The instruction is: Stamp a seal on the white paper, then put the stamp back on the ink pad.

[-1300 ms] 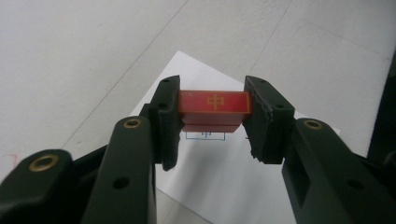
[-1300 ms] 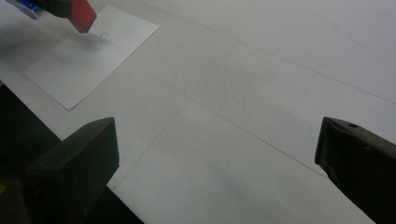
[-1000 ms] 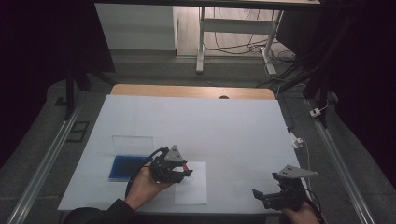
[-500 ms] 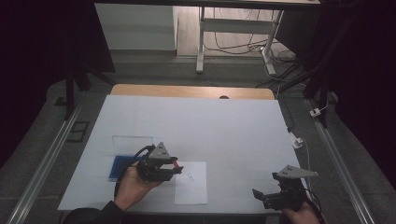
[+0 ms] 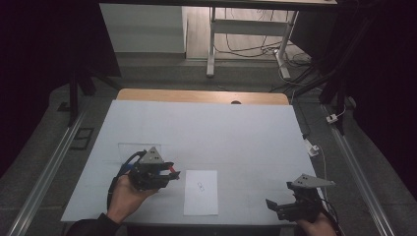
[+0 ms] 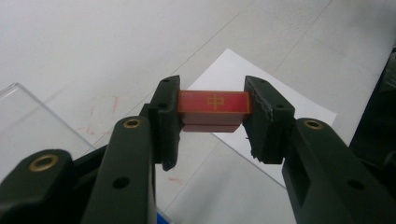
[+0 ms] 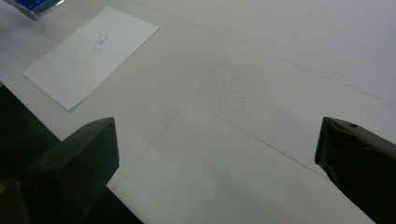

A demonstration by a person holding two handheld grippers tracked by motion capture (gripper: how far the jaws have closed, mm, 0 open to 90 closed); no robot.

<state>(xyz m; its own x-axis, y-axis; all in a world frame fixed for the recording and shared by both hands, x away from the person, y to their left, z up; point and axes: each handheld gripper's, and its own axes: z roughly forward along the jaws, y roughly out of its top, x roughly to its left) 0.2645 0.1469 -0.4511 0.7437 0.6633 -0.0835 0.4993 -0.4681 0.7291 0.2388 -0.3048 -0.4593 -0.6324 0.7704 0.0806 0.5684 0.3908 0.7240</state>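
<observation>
L gripper (image 6: pixel 212 112) is pinching a small red block (image 6: pixel 214 103) w/ a gold mark on its top face. Pads press on the block's two short ends, so its long axis runs straight across the jaws, level, marked face up. In the high view the L gripper (image 5: pixel 169 174) sits near the table's front-left, block tip showing red just off the jaws, lifted clear of the tabletop (image 5: pixel 206 128) as far as I can tell.

Key relation: the white paper sheet (image 5: pixel 201 191) lies just to the R of the L gripper in the high view, near but not under it. In the left gripper view the sheet (image 6: pixel 261 93) sits beyond and below the block, and its printed box (image 5: pixel 200 186) is hidden there behind block and jaws. If that box is the target, as I'd guess, the move is a short shift toward the sheet, then down, w/ the block's long axis matched to the box.

R gripper (image 5: pixel 275 209) is at the front-right edge, well apart from the sheet, jaws spread wide w/ nothing between them (image 7: pixel 215 154); from there the sheet (image 7: pixel 91 53) and its box lie far off. So the L hand is nearer by a lot.

Farther back: a clear plastic tray (image 5: pixel 135 150) w/ something blue behind the L gripper.
</observation>
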